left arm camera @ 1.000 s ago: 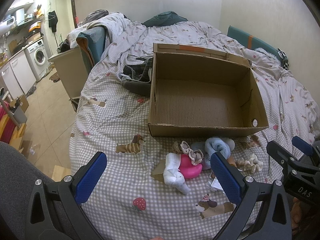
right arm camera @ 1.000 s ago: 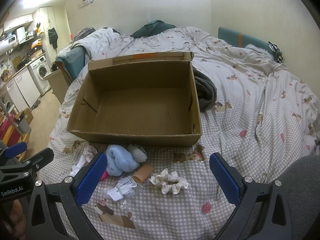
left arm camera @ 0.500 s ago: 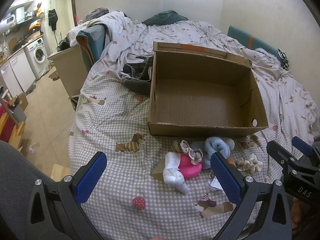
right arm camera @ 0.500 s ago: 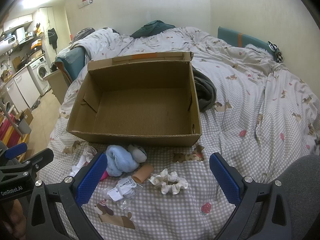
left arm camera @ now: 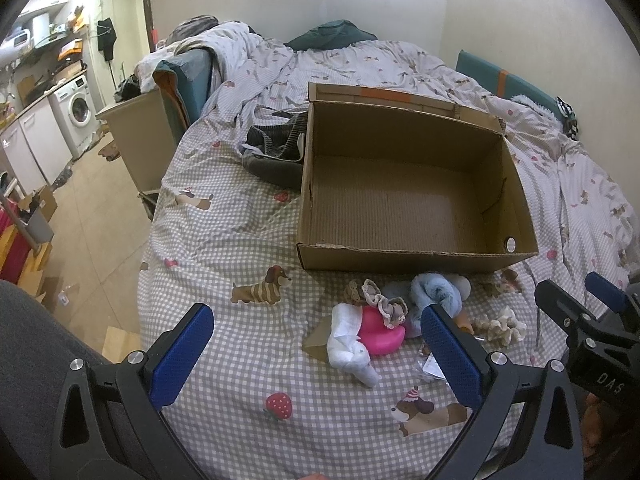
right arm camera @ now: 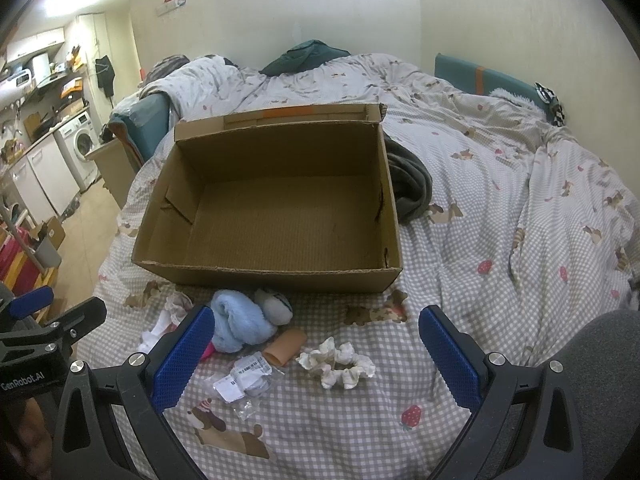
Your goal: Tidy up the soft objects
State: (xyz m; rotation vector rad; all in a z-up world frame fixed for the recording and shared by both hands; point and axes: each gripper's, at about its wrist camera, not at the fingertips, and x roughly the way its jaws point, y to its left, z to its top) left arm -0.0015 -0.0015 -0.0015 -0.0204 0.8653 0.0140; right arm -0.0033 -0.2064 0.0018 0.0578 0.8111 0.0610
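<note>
An empty cardboard box (left arm camera: 404,258) (right arm camera: 260,278) lies open on the bed. In front of it is a small heap: a white rolled cloth (left arm camera: 350,338), a pink rubber duck (left arm camera: 380,330), a brown-beige scrunchie (left arm camera: 382,300), a light blue fluffy piece (left arm camera: 434,294) (right arm camera: 238,322), a cream scrunchie (left arm camera: 500,322) (right arm camera: 338,364), a tan tube (right arm camera: 285,346) and a clear packet with labels (right arm camera: 244,378). My left gripper (left arm camera: 318,354) hangs open above the near bed, holding nothing. My right gripper (right arm camera: 316,350) is open too, with the cream scrunchie between its fingers' lines.
A dark grey garment (left arm camera: 276,152) (right arm camera: 412,184) lies beside the box. The checked bedspread (left arm camera: 240,360) runs to the bed edge on the left, with floor, a beige cabinet (left arm camera: 140,136) and a washing machine (left arm camera: 78,114) beyond. A grey-clad knee (right arm camera: 600,360) is at lower right.
Almost nothing has moved. The left wrist view has crept slightly; both grippers stay open and the objects lie as before.
</note>
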